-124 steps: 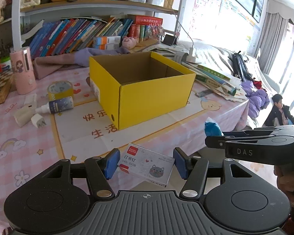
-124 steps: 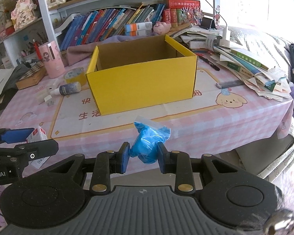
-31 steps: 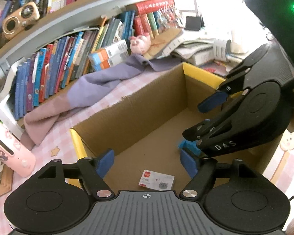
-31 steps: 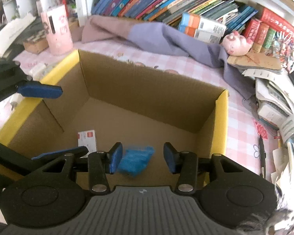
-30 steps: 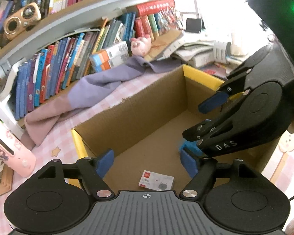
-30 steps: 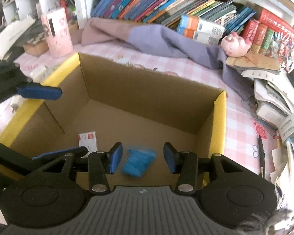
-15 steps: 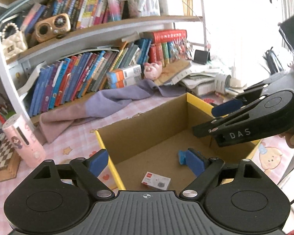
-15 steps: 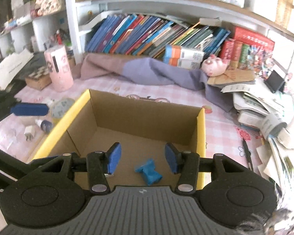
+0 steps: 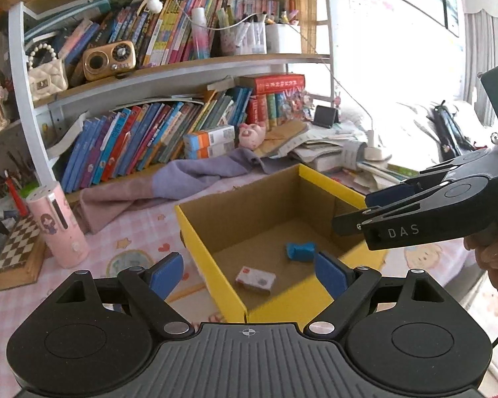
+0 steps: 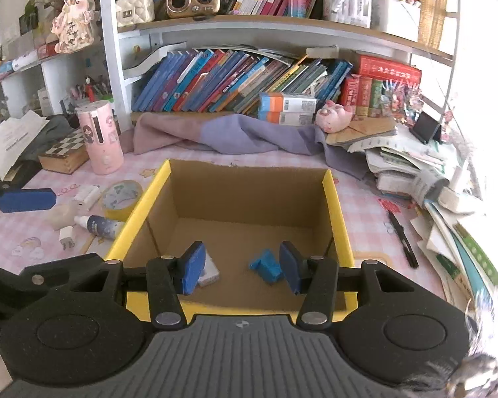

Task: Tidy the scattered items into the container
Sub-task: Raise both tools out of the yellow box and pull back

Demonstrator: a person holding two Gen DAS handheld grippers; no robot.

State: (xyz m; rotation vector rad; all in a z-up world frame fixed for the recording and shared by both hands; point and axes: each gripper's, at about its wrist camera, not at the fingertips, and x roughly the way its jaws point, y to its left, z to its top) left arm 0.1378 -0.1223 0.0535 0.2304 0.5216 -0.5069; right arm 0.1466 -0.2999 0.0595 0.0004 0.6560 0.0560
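Above the yellow box (image 10: 338, 205) rim, left claw (image 9: 249, 273) and right claw (image 10: 240, 267) agape, empty

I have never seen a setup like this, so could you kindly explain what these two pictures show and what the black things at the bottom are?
There is no robot here: a person holds a two-finger gripper in each hand, and each picture comes from a wide-angle camera on one gripper, looking along its blue-padded fingers. The left gripper and right gripper are both open and hold nothing. Below them on the pink desk stands a yellow cardboard box; inside it lie a small white staple box and a crumpled blue bag. Still out on the desk beside the box are a tape roll, a small spray bottle and a white plug.
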